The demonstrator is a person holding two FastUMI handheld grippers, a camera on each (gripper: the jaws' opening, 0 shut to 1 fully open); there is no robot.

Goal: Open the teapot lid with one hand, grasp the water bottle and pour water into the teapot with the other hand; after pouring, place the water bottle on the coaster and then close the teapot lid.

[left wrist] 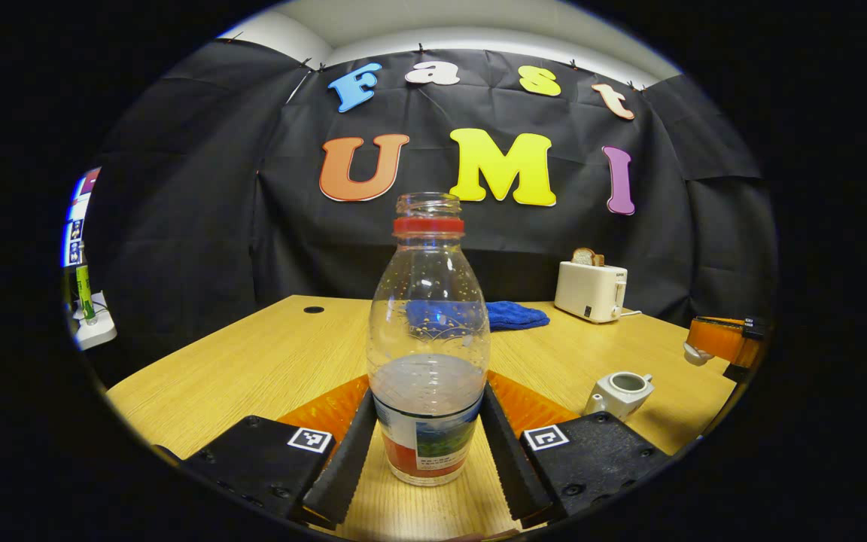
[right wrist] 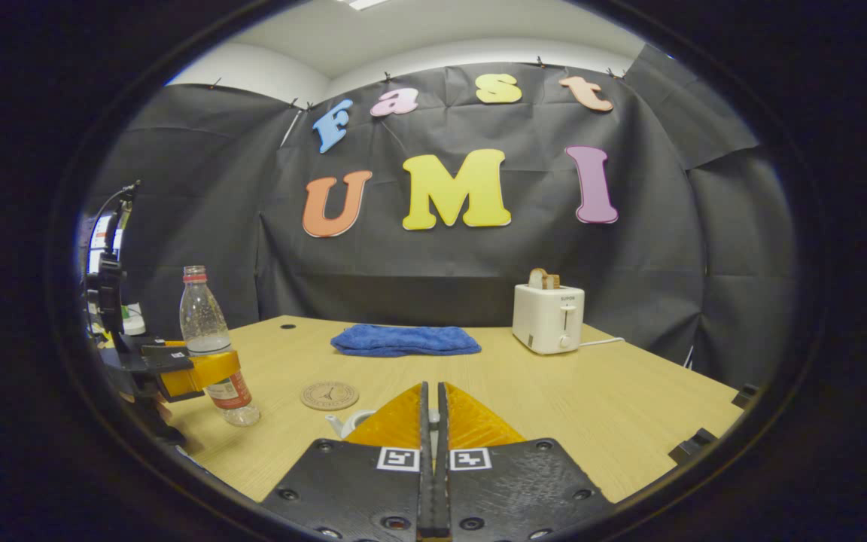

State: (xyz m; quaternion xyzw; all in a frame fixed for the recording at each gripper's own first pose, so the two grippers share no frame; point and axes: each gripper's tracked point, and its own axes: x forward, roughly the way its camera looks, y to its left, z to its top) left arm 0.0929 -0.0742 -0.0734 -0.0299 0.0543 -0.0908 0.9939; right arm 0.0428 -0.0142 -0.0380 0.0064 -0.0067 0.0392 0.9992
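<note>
The right gripper (right wrist: 431,421) has its two fingers pressed together over the near edge of the bench (right wrist: 629,406), and a small part of the teapot (right wrist: 349,423) shows just left of them. At the left edge, the left gripper (right wrist: 204,373) holds the upright water bottle (right wrist: 211,346). The coaster (right wrist: 330,395) lies near the bottle. A blue cloth (right wrist: 406,340) and a toaster (right wrist: 549,318) are at the far edge.

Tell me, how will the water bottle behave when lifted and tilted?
The water bottle looks thin clear plastic, so it may dent under the left gripper. About a third full, probably light. It has no cap, so tilting will likely spill.
</note>
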